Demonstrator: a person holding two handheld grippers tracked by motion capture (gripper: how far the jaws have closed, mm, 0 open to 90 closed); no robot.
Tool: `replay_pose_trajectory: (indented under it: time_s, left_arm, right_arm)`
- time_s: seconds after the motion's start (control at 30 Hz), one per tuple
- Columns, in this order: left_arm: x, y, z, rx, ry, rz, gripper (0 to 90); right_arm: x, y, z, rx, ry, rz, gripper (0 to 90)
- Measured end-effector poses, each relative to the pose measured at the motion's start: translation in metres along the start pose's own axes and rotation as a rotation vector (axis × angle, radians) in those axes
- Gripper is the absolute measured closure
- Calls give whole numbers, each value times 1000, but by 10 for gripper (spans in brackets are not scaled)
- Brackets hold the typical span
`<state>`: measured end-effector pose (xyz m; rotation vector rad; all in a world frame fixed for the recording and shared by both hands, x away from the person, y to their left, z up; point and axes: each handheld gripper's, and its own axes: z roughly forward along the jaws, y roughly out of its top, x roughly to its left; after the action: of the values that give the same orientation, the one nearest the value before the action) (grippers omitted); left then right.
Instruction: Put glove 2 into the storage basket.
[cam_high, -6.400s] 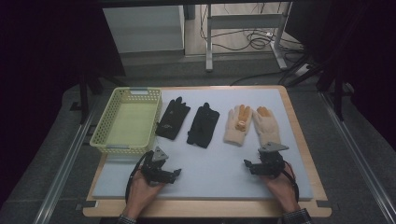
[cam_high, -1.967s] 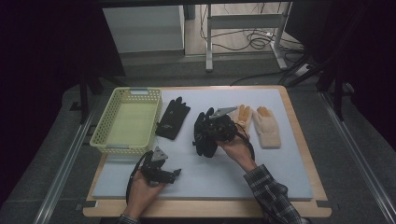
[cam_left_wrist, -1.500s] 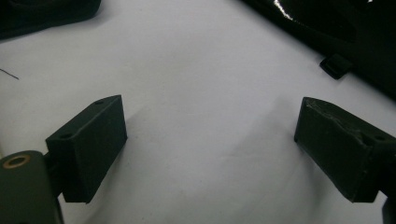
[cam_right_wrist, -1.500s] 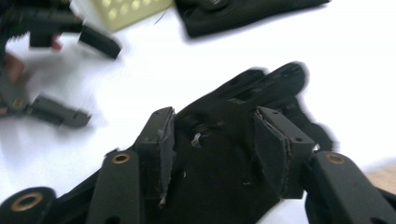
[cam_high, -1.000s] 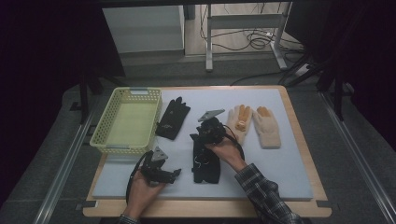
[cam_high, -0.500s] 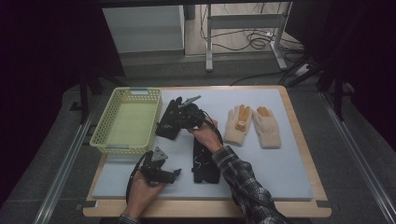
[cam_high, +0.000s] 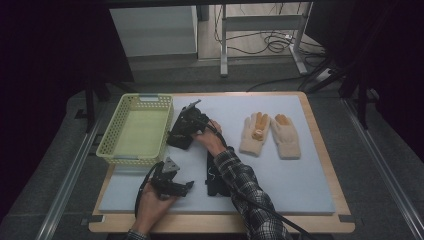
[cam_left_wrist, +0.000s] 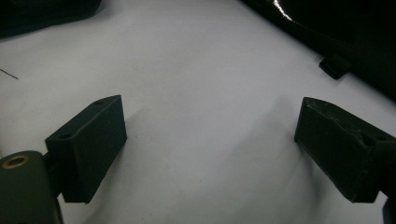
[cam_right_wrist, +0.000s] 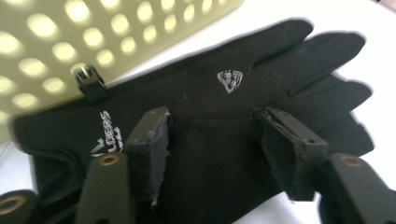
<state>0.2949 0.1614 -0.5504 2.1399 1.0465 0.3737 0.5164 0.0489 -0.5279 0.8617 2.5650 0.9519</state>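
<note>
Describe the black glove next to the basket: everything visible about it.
The black glove lies flat on the pale mat, fingers spread, beside the yellow perforated basket. It looks like smooth, stretchy fabric, with a small white emblem on the back, white lettering near the cuff and a black clip at the cuff edge. The right gripper presses its open jaws onto it.
</note>
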Motion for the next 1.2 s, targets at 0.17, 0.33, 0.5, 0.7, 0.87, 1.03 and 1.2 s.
replay_pose_trajectory:
  time_s: [0.17,0.33,0.5,0.7,0.87,1.03,1.2]
  left_arm:
    - [0,0,0,-1,0,0,92]
    - [0,0,0,-1,0,0,92]
    - [0,0,0,0,0,0,92]
    - [1,0,-1,7,0,9,92]
    - [1,0,-1,8,1,11,92]
    - [1,0,-1,8,0,11,92]
    - [1,0,-1,9,1,13,92]
  right_arm:
    - [1,1,-1,0,11,16,640]
    - [6,2,-4,6,-19,-29,826]
    - [-2,-1,-15,-8,16,-16,869]
    - [-1,0,-47,-54,51,-30,869]
    - [8,-2,-78,-93,67,-56,868]
    - [14,-11,-110,-113,94,-68,868]
    - [18,-30,-141,-126,110,-71,867]
